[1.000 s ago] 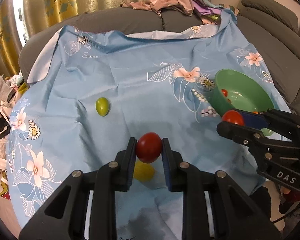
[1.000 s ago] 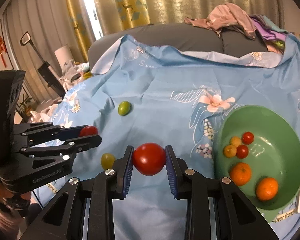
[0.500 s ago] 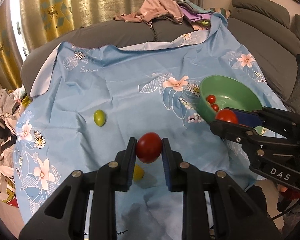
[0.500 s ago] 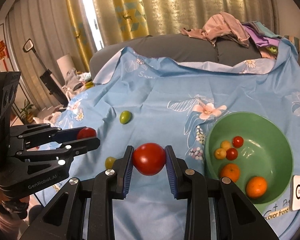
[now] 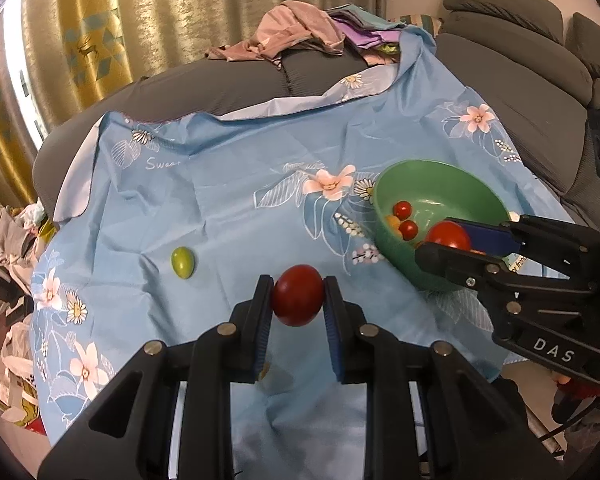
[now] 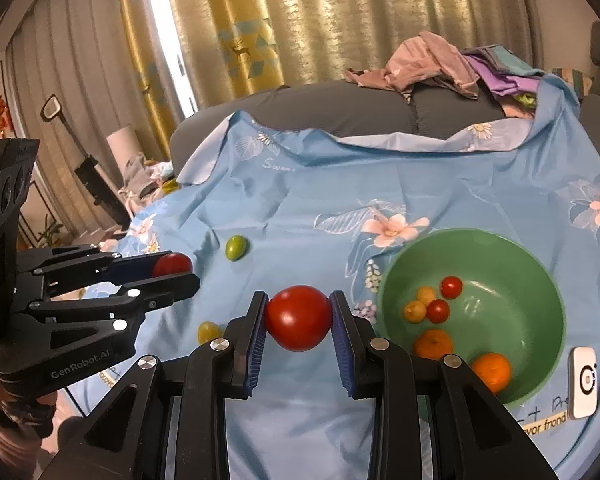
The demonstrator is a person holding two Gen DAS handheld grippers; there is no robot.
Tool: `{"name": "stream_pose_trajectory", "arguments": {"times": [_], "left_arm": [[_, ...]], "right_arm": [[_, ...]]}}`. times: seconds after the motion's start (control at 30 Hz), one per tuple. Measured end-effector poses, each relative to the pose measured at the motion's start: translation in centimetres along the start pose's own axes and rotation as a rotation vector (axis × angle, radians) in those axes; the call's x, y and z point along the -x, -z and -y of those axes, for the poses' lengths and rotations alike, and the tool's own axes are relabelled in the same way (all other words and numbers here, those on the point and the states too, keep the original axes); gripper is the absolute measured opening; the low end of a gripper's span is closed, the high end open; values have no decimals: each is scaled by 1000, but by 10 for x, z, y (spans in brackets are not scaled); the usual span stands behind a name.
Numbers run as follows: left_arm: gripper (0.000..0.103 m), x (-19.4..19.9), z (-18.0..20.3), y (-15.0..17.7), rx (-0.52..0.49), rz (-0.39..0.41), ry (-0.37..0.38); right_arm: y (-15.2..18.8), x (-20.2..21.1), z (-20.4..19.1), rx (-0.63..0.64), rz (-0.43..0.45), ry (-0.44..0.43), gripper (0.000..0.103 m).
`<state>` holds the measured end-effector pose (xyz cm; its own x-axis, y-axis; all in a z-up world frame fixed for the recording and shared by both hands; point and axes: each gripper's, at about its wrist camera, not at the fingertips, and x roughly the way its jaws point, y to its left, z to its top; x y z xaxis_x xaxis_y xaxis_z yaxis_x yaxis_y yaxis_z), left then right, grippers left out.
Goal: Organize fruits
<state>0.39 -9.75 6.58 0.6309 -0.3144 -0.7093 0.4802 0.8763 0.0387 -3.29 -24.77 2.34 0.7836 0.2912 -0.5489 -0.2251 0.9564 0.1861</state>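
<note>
Two handheld grippers each carry a fruit above a sofa draped in a pale blue floral cloth (image 5: 228, 200): the left gripper (image 5: 298, 300) has its fingers closed on a dark red round tomato (image 5: 297, 295), and the right gripper (image 6: 299, 318) has its fingers clamped on a brighter red round tomato (image 6: 298, 317). The round green plastic bowl (image 6: 532, 280), lying ahead and to the right of the right fingers, already holds two small red cherry tomatoes, two small yellow ones and two oranges (image 6: 434, 344). The step in hand appears to be the carry to the bowl; the next move calls for bringing each tomato over the rim and parting the fingers low enough that the fruit does not bounce out. A green oval fruit (image 5: 183, 263) sits well ahead and left of the left fingers, and a yellow-green grape-like fruit (image 6: 208, 330) rests just left of the right fingers, both yet to be gathered. Open cloth lies ahead of both pairs of fingers, but the grippers are near each other, and the bowl sits close to the cloth's right edge beside a small white tag (image 6: 585, 380).
</note>
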Motion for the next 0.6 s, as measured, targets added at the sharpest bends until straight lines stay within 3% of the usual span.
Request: {"name": "stream_pose_trajectory", "arguments": {"times": [0.6], "left_arm": [[25, -25, 48, -26, -108, -4, 58]], "right_arm": [[4, 10, 50, -85, 22, 69, 33]]}}
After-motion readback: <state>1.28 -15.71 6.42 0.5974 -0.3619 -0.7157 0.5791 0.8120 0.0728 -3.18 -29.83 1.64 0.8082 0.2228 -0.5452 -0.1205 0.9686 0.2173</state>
